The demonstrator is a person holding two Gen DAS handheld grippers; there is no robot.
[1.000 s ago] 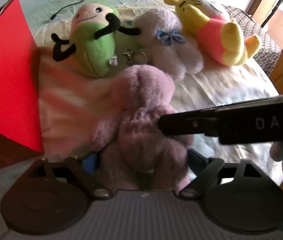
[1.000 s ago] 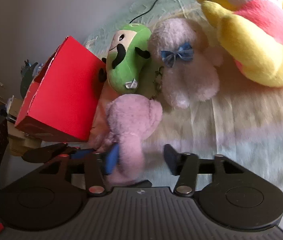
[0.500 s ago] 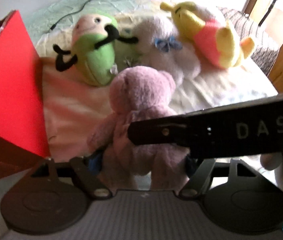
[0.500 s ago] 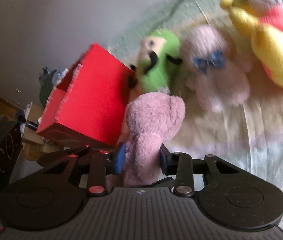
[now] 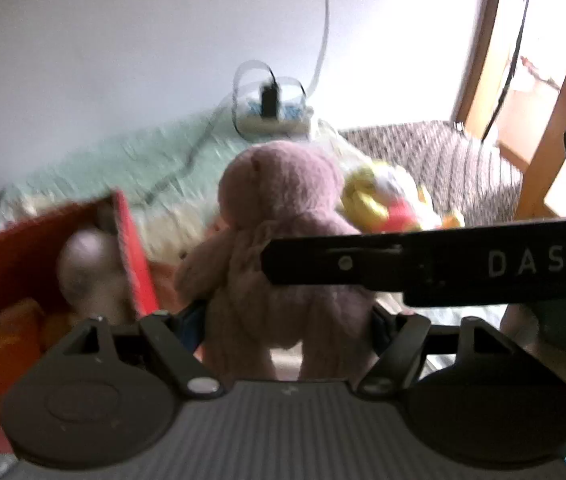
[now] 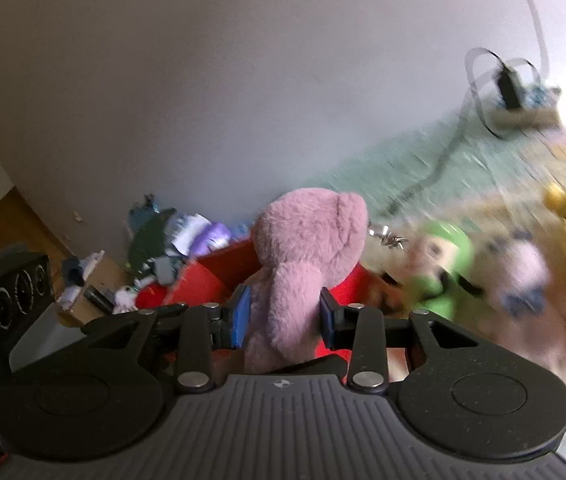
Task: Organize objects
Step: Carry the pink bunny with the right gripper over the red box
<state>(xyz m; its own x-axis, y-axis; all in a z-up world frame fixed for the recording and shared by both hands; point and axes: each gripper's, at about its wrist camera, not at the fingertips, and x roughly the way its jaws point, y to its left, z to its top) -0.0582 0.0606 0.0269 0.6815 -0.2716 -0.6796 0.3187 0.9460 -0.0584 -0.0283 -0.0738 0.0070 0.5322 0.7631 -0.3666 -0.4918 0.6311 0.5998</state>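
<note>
Both grippers grip one pink plush bear (image 5: 283, 240). My left gripper (image 5: 287, 320) is shut on its lower body. My right gripper (image 6: 283, 316) is shut on it too, and its finger crosses the left wrist view (image 5: 403, 264). The bear (image 6: 303, 256) is lifted off the bed, beside and above the open red box (image 5: 131, 256). The box (image 6: 219, 276) holds a pale plush toy (image 5: 87, 264) and orange items.
On the bed lie a green plush (image 6: 439, 264), a pale plush with a blue bow (image 6: 523, 276) and a yellow-and-pink plush (image 5: 387, 204). A power strip (image 5: 275, 116) with cables sits near the wall. A wooden chair (image 5: 539, 184) stands at right. Floor clutter (image 6: 171, 240) lies left.
Both grippers have lifted the pink bear off the bed and carried it toward the red box. The box's open top and its contents now show.
</note>
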